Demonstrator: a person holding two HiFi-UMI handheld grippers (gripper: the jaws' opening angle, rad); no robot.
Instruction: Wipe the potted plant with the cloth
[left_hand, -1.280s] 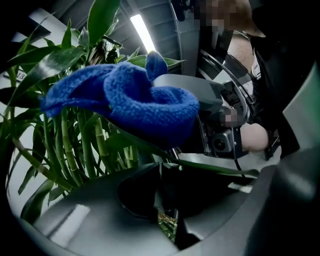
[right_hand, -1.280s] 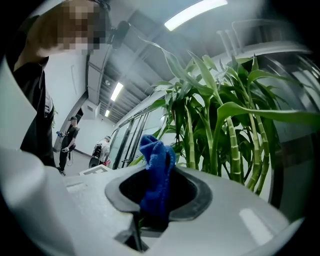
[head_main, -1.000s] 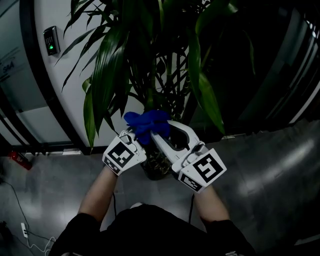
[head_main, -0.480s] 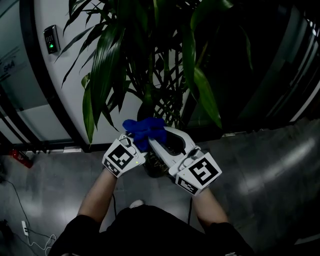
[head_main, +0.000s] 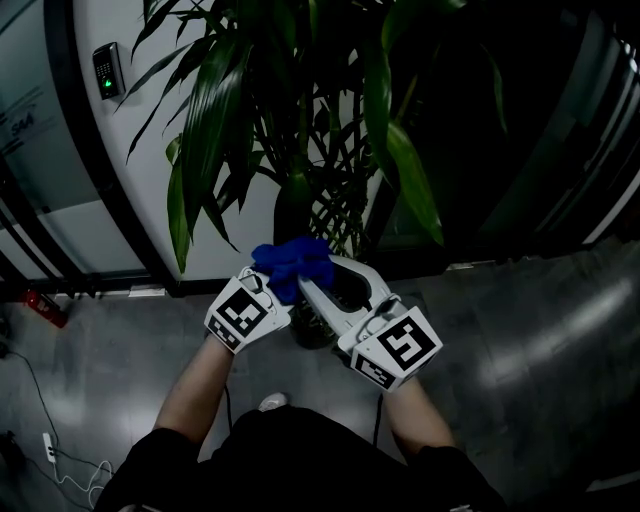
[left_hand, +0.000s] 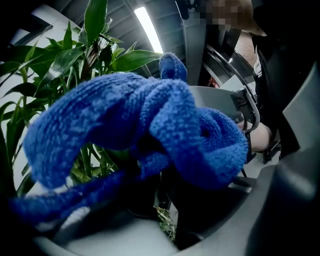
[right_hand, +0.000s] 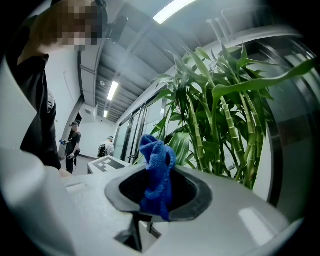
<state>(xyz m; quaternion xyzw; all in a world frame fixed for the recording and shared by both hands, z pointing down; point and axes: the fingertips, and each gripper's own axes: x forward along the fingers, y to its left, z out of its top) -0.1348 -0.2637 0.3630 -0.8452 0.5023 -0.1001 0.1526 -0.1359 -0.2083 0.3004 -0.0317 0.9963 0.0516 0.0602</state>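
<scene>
**One cloth, two tongs, one plant**

In the head view, a dark glossy floor (head_main: 520, 350) and a white wall (head_main: 110, 180) are seen, with one keypad (head_main: 106, 70) mounted on the wall and one small red object (head_main: 40, 308) lying on the floor at the left. One potted plant (head_main: 205, 120) with long green leaves is stood against the wall, its dark pot (head_main: 292, 215) just beyond the tools. Two grippers are held side by side in front of it. The left gripper (head_main: 272, 283) and the right gripper (head_main: 316, 277) are brought together at one bunched blue cloth (head_main: 292, 263). Two marker cubes are counted, one per tool: the left cube (head_main: 243, 317) and the right cube (head_main: 400, 348).

In the left gripper view, the frame is filled by the cloth (left_hand: 130, 120), which is gripped in this tool's jaws, and their tips are buried under its folds. Plant leaves (left_hand: 75, 55) are seen behind it, and one ceiling strip light (left_hand: 147, 30) above.

In the right gripper view, the jaws are closed on one narrow fold of the cloth (right_hand: 157, 175), which is pinched between the two dark pads and stands up from them. The green stems (right_hand: 220, 110) are seen close behind. Two distant people (right_hand: 74, 142) (right_hand: 106, 146) are visible far down the corridor.
</scene>
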